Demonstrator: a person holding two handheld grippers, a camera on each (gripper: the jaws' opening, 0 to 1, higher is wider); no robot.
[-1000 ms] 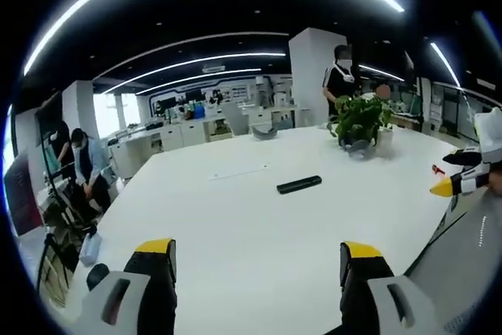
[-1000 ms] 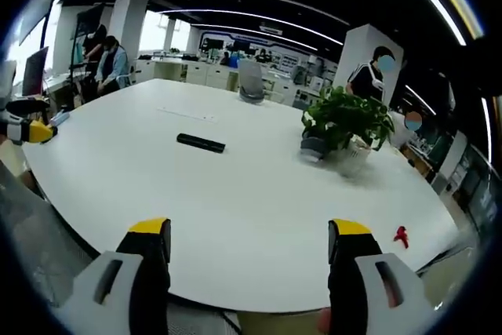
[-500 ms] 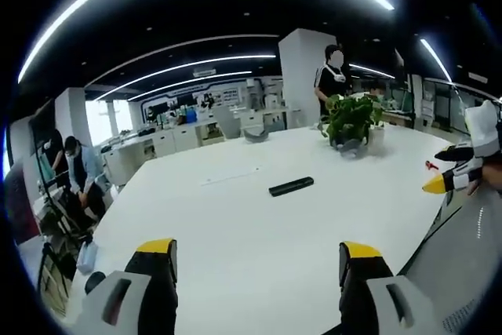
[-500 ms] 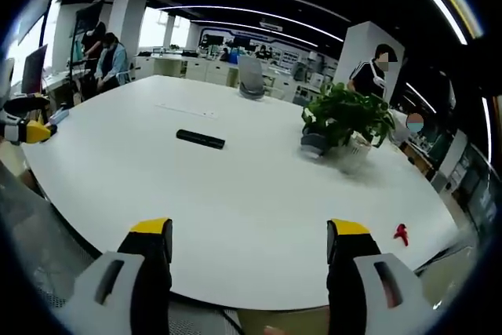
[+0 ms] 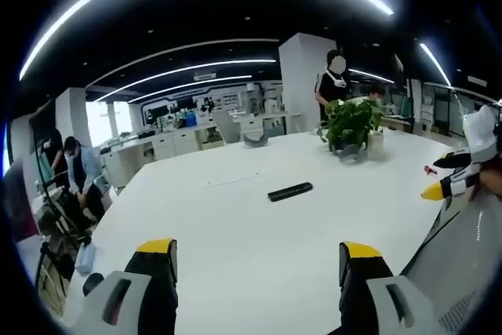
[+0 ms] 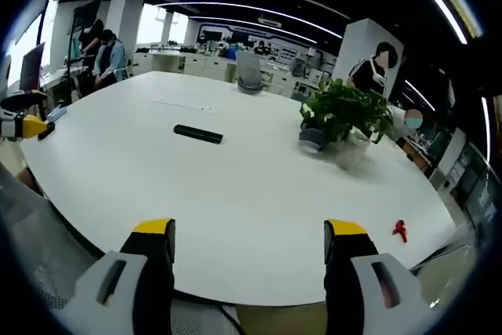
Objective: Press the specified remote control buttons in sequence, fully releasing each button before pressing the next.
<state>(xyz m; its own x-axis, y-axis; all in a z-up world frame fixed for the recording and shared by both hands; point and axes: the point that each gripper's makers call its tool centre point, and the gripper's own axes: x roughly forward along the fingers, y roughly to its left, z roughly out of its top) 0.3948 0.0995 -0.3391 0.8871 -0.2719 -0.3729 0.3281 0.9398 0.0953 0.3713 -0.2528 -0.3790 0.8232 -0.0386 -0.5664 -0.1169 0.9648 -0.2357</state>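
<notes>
A slim black remote control (image 5: 289,191) lies flat near the middle of a large white table (image 5: 235,233); in the right gripper view the remote control (image 6: 198,133) sits left of centre on the table (image 6: 235,202). My left gripper (image 5: 257,260) is open over the near table edge, far from the remote. My right gripper (image 6: 249,242) is open too, with nothing between its jaws. The right gripper's yellow tip (image 5: 439,189) enters the left gripper view from the right; the left gripper's tip (image 6: 27,125) shows at the left of the right gripper view.
A potted green plant (image 6: 343,119) stands on the table's far side, also in the left gripper view (image 5: 351,121). A small red object (image 6: 401,230) lies near the table's right edge. A thin white strip (image 6: 184,103) lies beyond the remote. People stand and sit around the office.
Both cameras have shifted slightly, so the scene has drifted a little. The remote has stayed in place and both grippers have stayed open.
</notes>
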